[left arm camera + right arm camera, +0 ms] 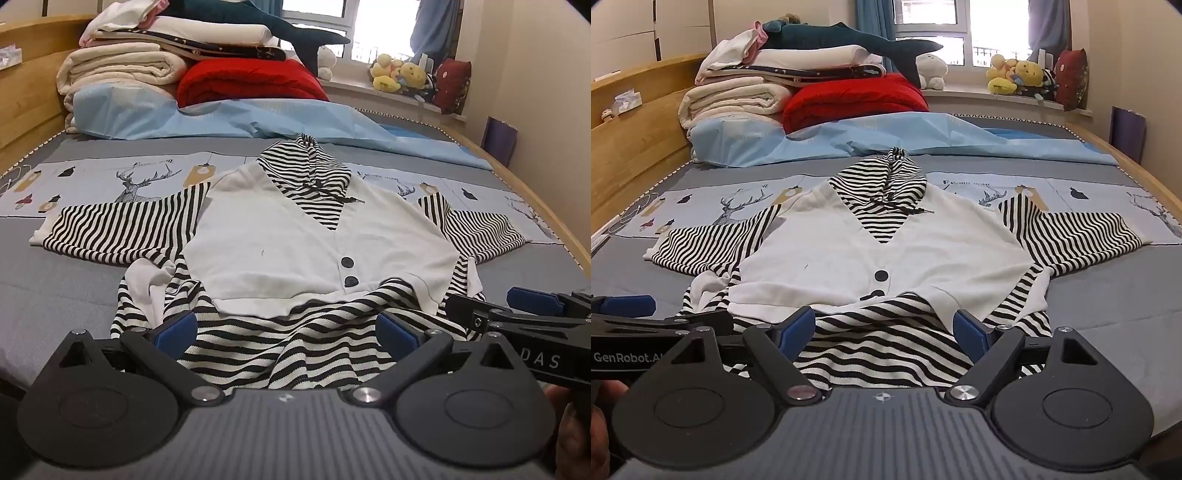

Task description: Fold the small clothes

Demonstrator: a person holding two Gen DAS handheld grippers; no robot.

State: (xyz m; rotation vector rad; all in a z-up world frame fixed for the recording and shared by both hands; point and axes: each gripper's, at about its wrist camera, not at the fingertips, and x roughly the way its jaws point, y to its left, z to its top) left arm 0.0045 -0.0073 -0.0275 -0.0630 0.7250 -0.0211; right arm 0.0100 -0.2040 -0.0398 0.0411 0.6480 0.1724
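Left wrist view: my left claw [288, 332] and right claw [884, 328], both spread wide and empty, should pinch the striped hem [295, 343] at its corners.

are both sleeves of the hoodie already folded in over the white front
No, both striped sleeves lie spread out to the sides of the hoodie.
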